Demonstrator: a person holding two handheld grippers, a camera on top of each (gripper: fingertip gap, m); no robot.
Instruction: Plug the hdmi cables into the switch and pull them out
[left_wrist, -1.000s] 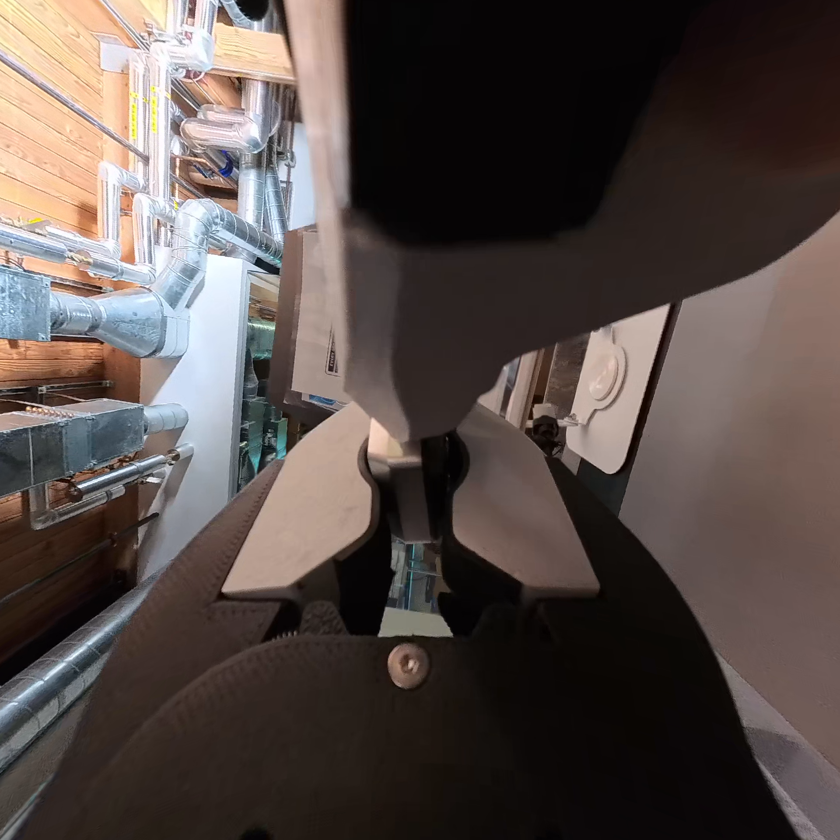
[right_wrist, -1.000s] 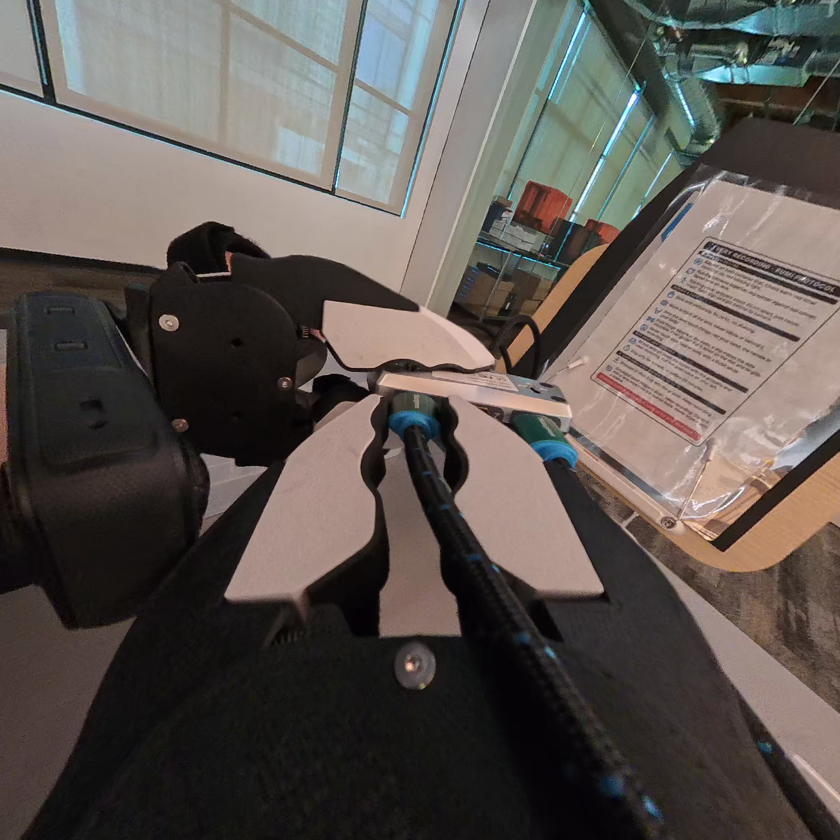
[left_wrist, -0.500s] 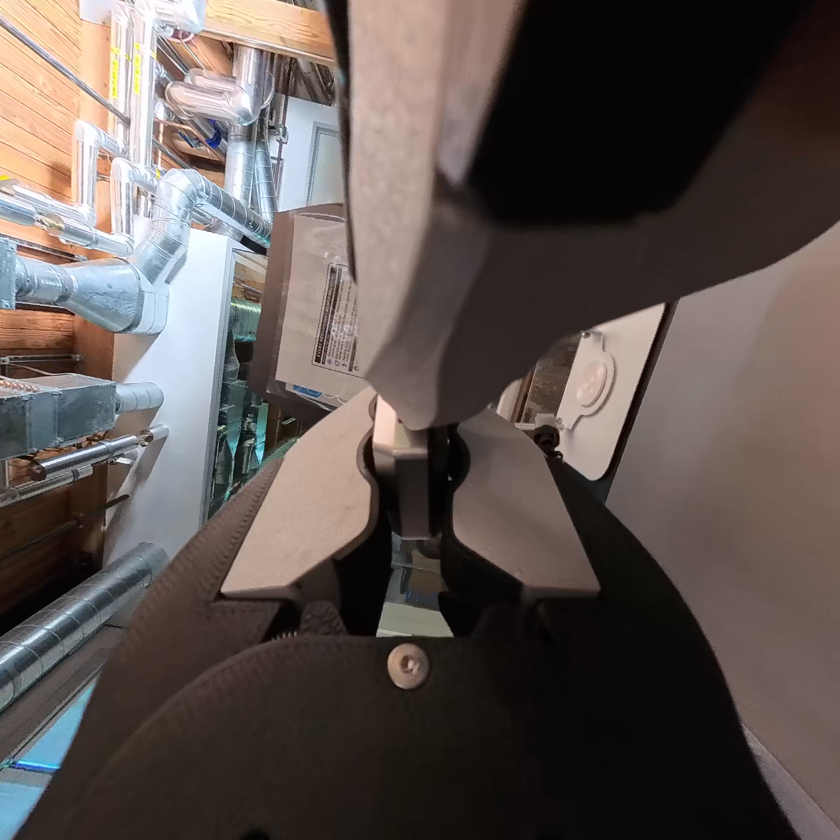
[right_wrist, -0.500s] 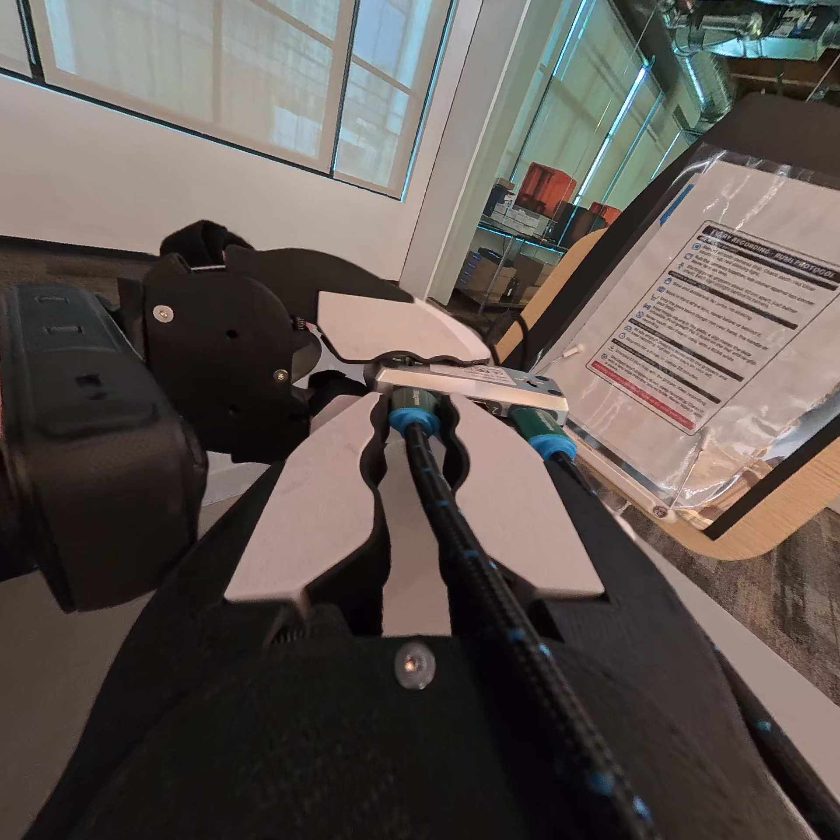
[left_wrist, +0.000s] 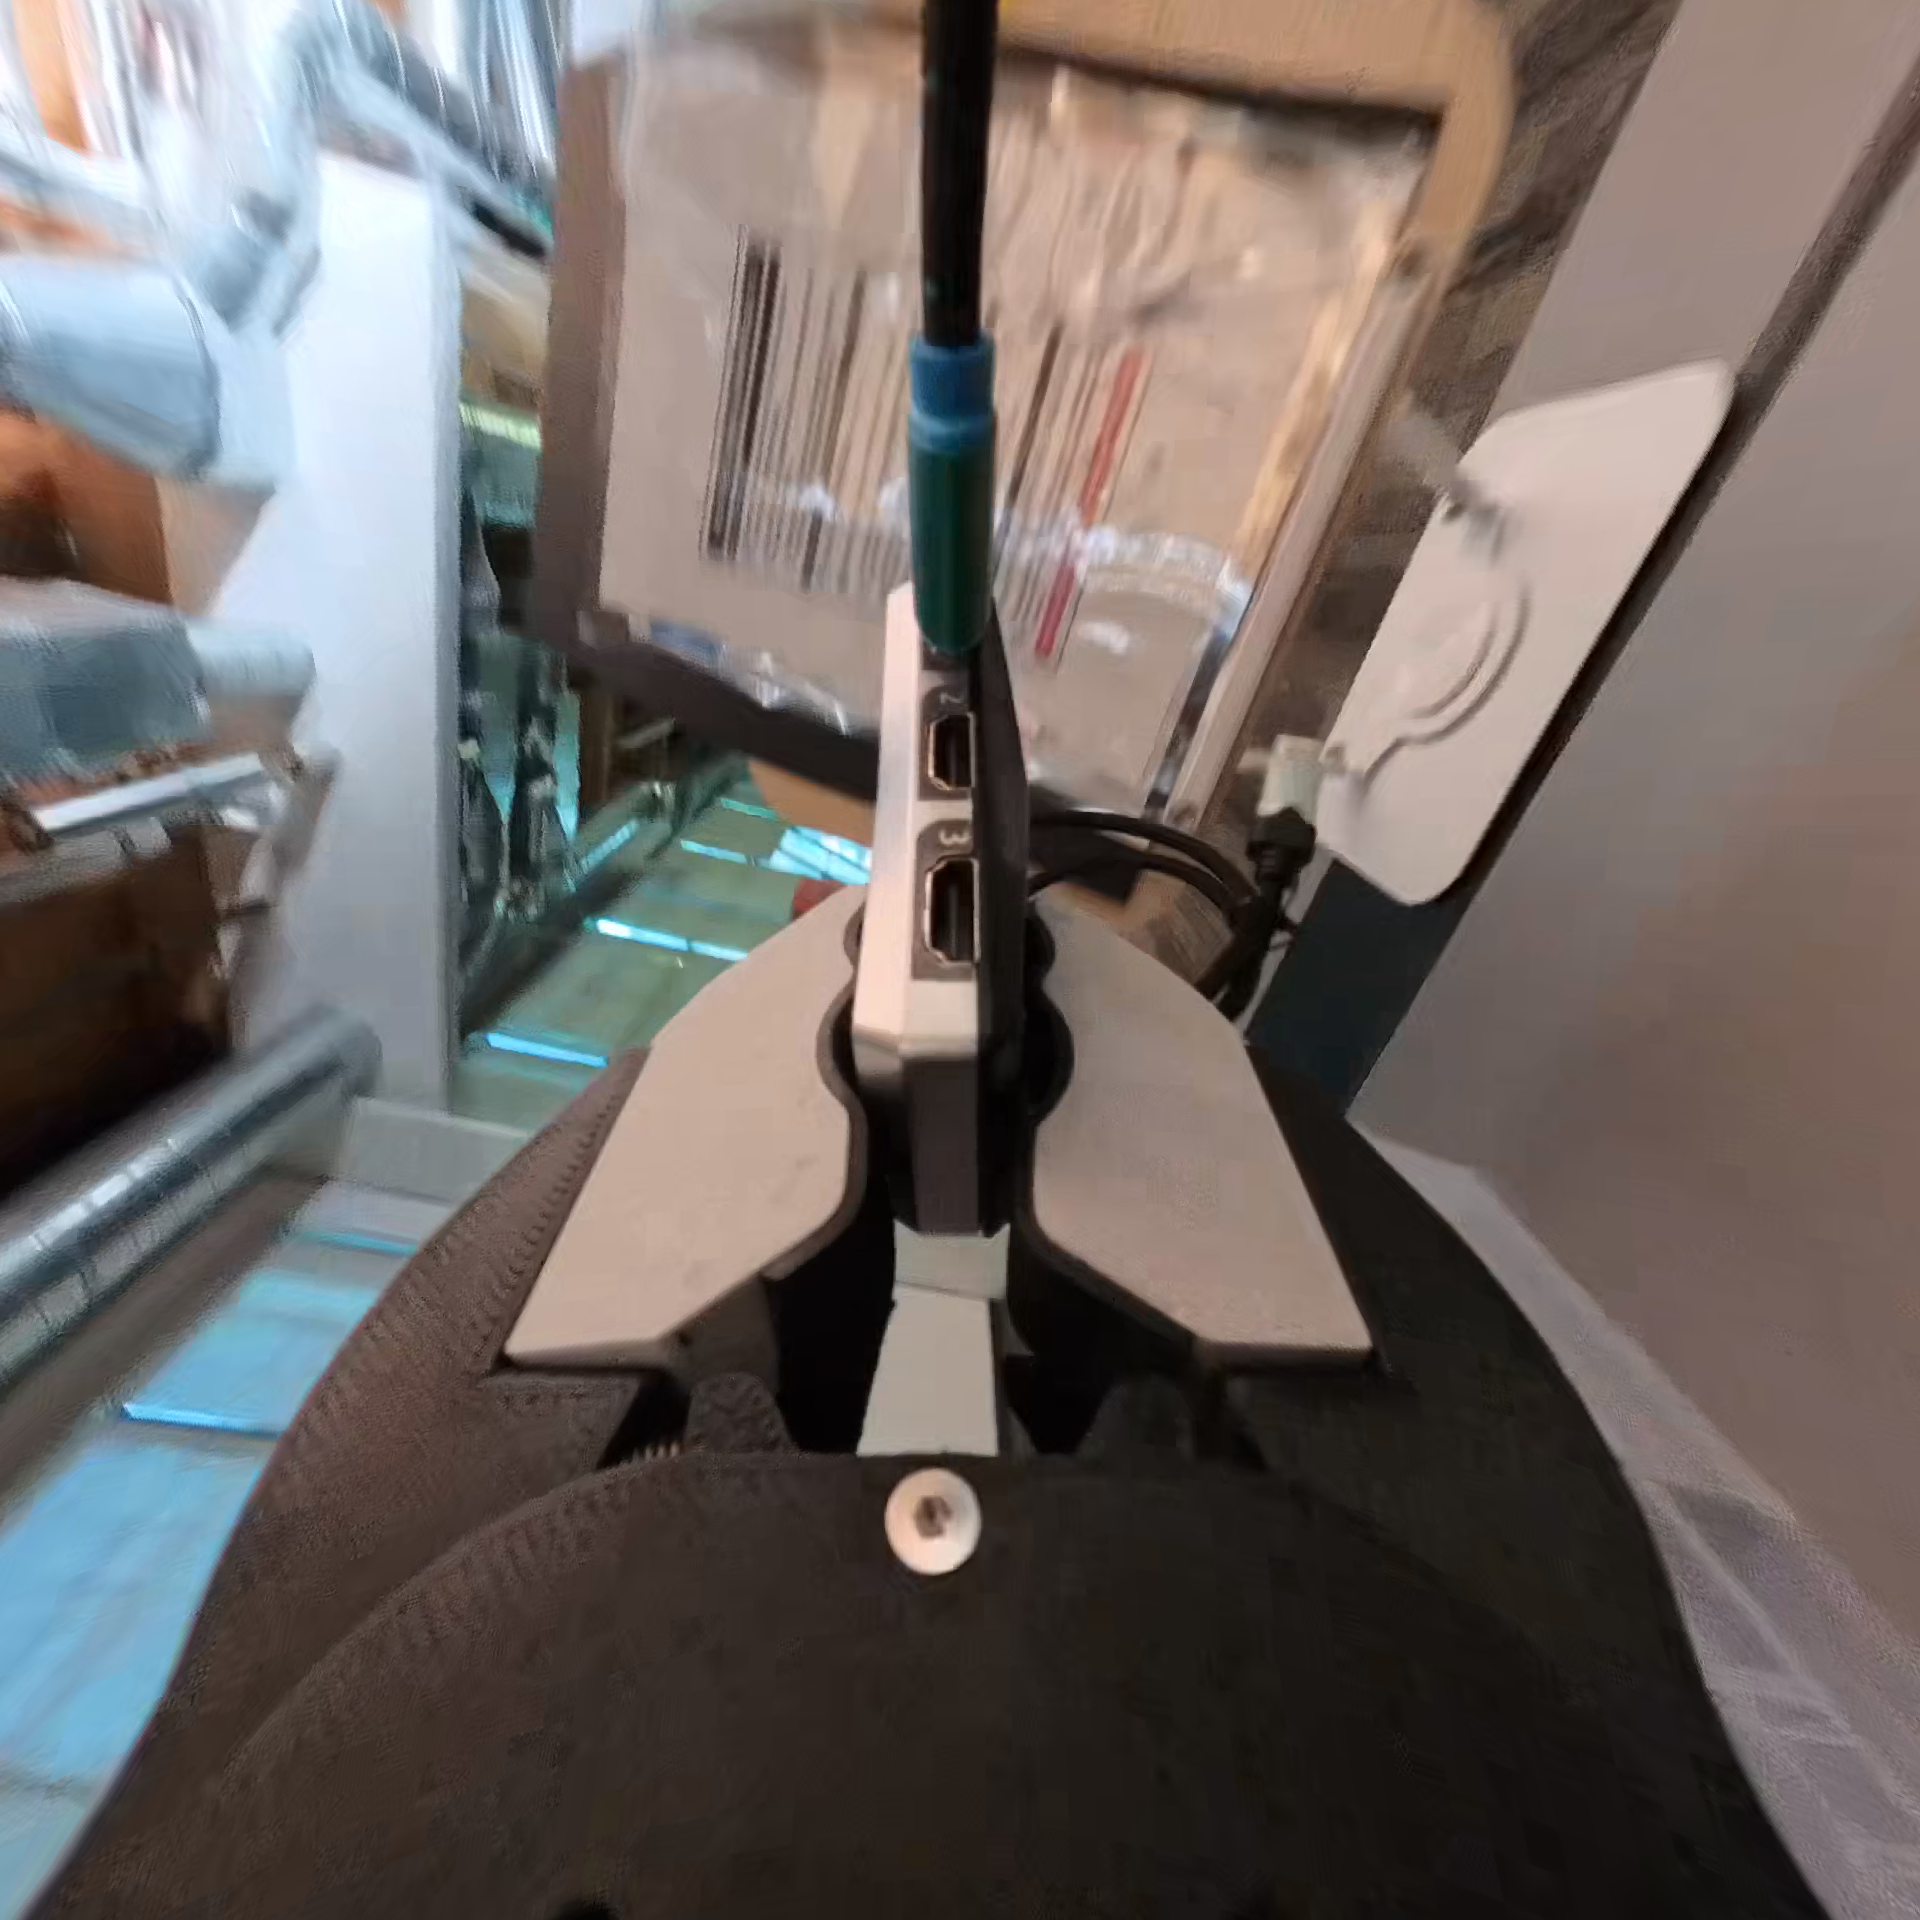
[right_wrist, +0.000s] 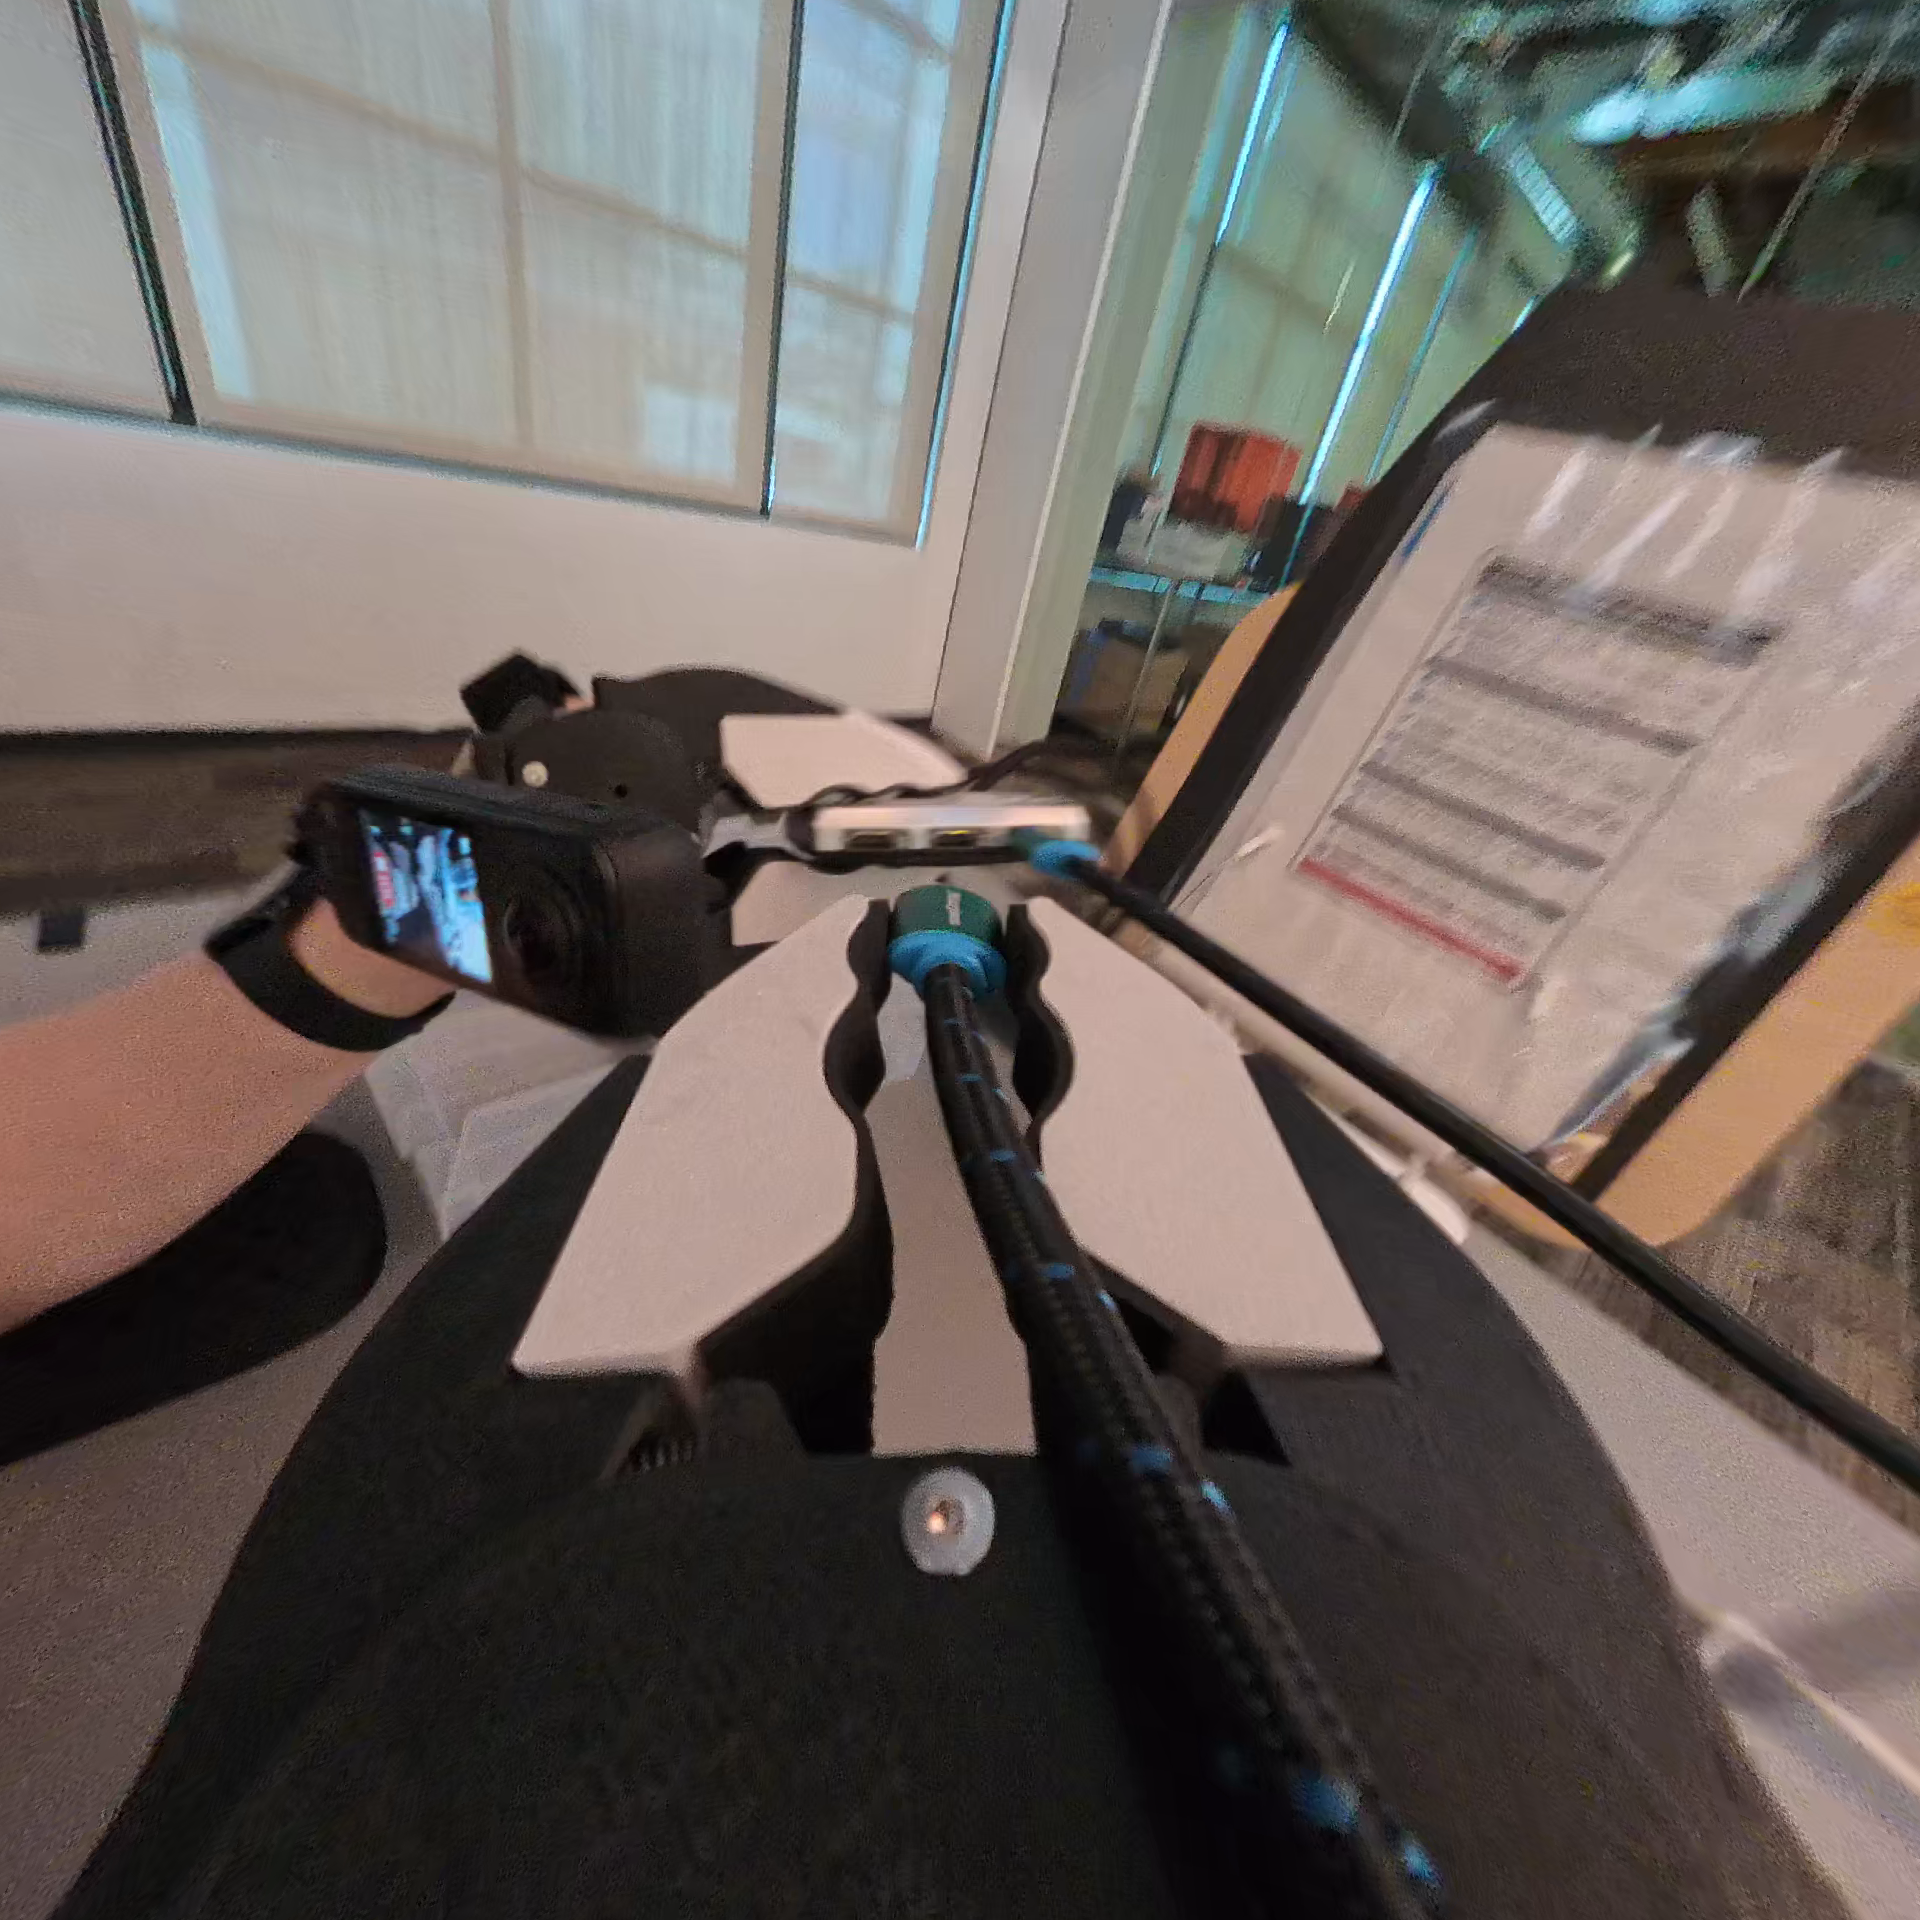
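Observation:
In the left wrist view my left gripper (left_wrist: 940, 966) is shut on the white HDMI switch (left_wrist: 914, 997), held edge-on. Two of its ports (left_wrist: 953, 909) stand empty. A green plug with a blue collar (left_wrist: 948, 520) sits in the far port, its black cable (left_wrist: 951, 156) running up. In the right wrist view my right gripper (right_wrist: 943, 935) is shut on another green plug with a blue collar (right_wrist: 940, 912), clear of the switch (right_wrist: 951, 826). Its braided cable (right_wrist: 1049, 1278) trails back over the gripper. The left gripper (right_wrist: 623, 758) holds the switch just beyond.
A board with a plastic-sleeved sheet (right_wrist: 1558, 790) stands close on the right, also in the left wrist view (left_wrist: 1039, 364). The plugged cable (right_wrist: 1455, 1132) crosses the white table (right_wrist: 1714, 1579) to the right. A person's arm (right_wrist: 156, 1091) is at the left.
My right gripper has pulled its plug out of the switch and drawn back. The left wrist view, blocked by the right gripper before, now shows the switch's empty ports.

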